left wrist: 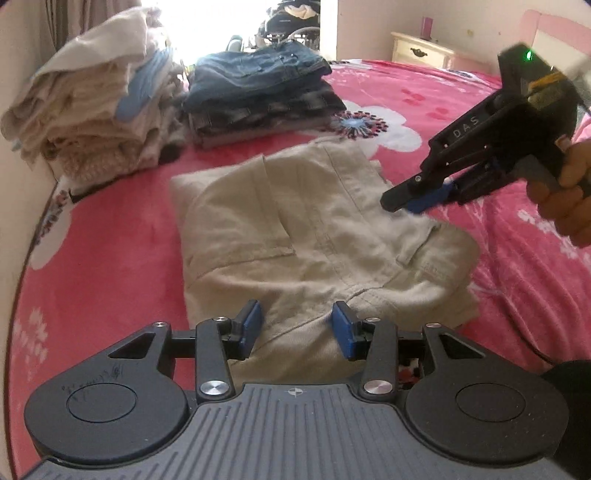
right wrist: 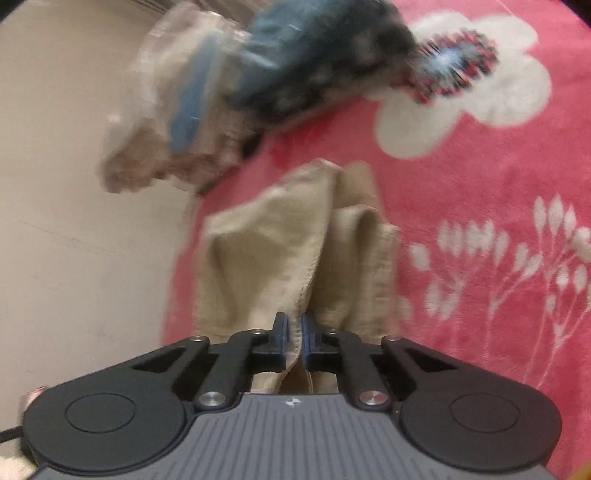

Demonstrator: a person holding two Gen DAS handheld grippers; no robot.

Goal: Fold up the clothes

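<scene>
While the left tool [left wrist: 297, 330] gapes, the right tool [right wrist: 294, 338] pinches creased beige trousers [left wrist: 317, 236].

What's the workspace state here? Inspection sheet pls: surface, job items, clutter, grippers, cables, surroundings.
Surface: pink floral blanket covering the bed.
Job's things: beige trousers, partly folded, lying flat in the middle; one edge is lifted.
Clutter: stack of light folded clothes and stack of jeans at the far side, side by side.
Grippers: left gripper open, above the near edge of the trousers, holding nothing. Right gripper shut on a fold of the trousers.
Cables: a dark cable by the right edge of the left wrist view.
Surroundings: cream nightstand beyond the bed, bright window behind the stacks, plain wall beside the bed.
</scene>
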